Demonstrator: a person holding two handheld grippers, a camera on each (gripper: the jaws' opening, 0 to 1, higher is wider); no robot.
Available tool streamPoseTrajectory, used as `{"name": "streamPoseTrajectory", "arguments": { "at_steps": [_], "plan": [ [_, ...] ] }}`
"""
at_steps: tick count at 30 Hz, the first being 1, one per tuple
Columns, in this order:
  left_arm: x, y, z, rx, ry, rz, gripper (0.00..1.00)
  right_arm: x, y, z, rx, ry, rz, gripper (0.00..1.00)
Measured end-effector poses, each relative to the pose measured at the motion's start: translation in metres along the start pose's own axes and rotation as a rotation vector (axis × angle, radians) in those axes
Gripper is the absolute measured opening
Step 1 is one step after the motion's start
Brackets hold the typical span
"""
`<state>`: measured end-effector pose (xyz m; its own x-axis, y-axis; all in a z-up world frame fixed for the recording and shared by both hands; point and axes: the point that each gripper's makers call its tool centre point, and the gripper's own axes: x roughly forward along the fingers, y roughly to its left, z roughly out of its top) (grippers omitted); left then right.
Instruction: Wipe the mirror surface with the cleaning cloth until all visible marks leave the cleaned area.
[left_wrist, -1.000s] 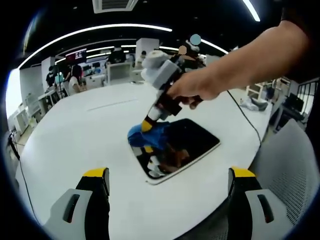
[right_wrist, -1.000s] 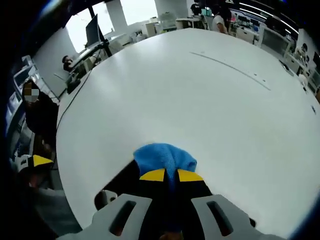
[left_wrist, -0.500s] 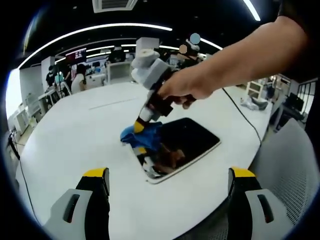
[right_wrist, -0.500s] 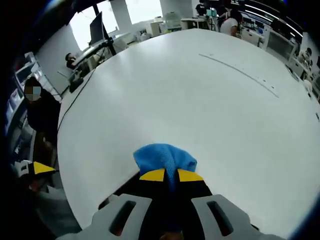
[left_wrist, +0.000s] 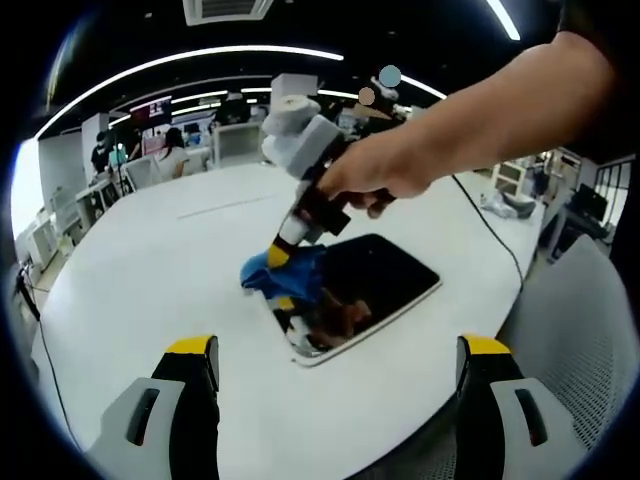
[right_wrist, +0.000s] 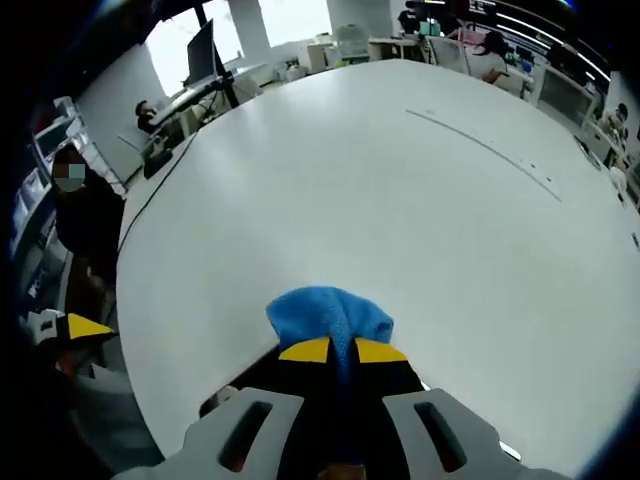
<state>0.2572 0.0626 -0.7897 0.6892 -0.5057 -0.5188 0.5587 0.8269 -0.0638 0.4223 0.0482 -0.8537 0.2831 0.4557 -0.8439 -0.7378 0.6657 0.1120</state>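
The cleaning cloth (right_wrist: 330, 316), a blue bundle, is clamped between the yellow-tipped jaws of the right gripper (right_wrist: 333, 351), which are drawn together on it with only the fabric between them; most of the cloth bulges out just ahead of the tips. In the left gripper view the same cloth (left_wrist: 283, 272) is seen pressed by the right gripper (left_wrist: 283, 252) onto the near-left corner of the mirror (left_wrist: 375, 285), where it overlaps the mirror's edge and partly rests on the white table (left_wrist: 150, 280). The mirror is a dark rectangle with a pale frame, lying flat on the table ahead of the left gripper (left_wrist: 338, 352) and between the lines of its two jaws, well beyond their tips. A blurred reflection is carried by the glass just beside the cloth; whether marks are left on it cannot be told. The right gripper is held from above by a hand (left_wrist: 385, 175), with the forearm reaching in from the upper right.

The left gripper's jaws are spread wide apart and nothing is held between them; they hover short of the mirror, above the table's near edge. In the right gripper view the dark mirror (right_wrist: 250, 375) is seen under and just behind the jaws, and the white table (right_wrist: 400, 190) stretches far ahead of them. Desks and seated people are ranged around the room beyond the table.
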Motion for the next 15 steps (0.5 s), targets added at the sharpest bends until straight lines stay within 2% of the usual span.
{"name": "streamPoseTrajectory", "arguments": {
  "at_steps": [15],
  "plan": [
    [0.000,0.000,-0.001,0.004,0.004,-0.004,0.99,-0.007,0.017,-0.011,-0.022,0.015,0.020,0.02]
  ]
}}
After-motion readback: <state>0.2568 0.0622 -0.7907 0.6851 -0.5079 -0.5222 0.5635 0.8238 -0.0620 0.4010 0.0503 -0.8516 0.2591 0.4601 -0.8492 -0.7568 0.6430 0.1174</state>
